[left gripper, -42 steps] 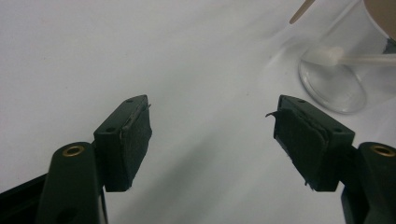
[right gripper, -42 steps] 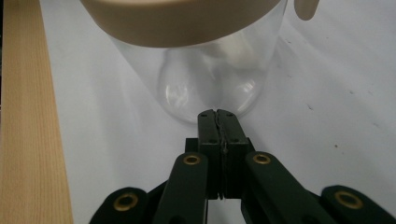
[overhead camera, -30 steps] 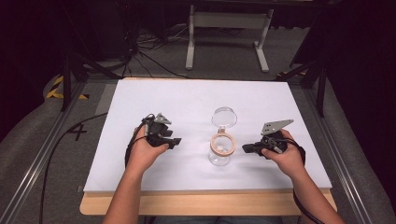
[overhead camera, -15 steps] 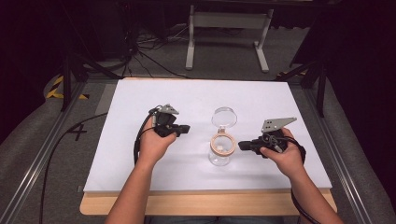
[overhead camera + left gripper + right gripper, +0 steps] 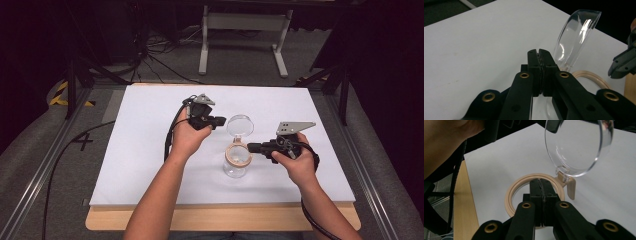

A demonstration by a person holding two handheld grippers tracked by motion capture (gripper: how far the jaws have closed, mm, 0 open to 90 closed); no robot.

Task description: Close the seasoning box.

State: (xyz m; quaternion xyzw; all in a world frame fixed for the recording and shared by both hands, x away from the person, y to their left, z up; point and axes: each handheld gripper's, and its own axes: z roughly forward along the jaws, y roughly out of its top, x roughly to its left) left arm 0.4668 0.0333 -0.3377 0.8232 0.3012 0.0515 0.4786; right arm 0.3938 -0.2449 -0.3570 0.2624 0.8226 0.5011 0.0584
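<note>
- Left hand-held gripper [image 5: 220,121]: jaws pressed together, empty, just beside the upright clear lid [image 5: 240,124].
- Right hand-held gripper [image 5: 251,147]: jaws closed at the jar's tan rim [image 5: 512,192]; whether they pinch it, I cannot tell.
- The jar [image 5: 237,161] stands on the table [image 5: 140,150] between both.

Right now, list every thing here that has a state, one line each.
Jar: upright on the white sheet, open.
Clear lid: flipped up on its hinge, standing over the jar's tan rim.
Left gripper: jaws shut, nothing between them, beside the raised lid.
Right gripper: jaws shut, tips at the tan rim; whether they pinch it can't be told.
</note>
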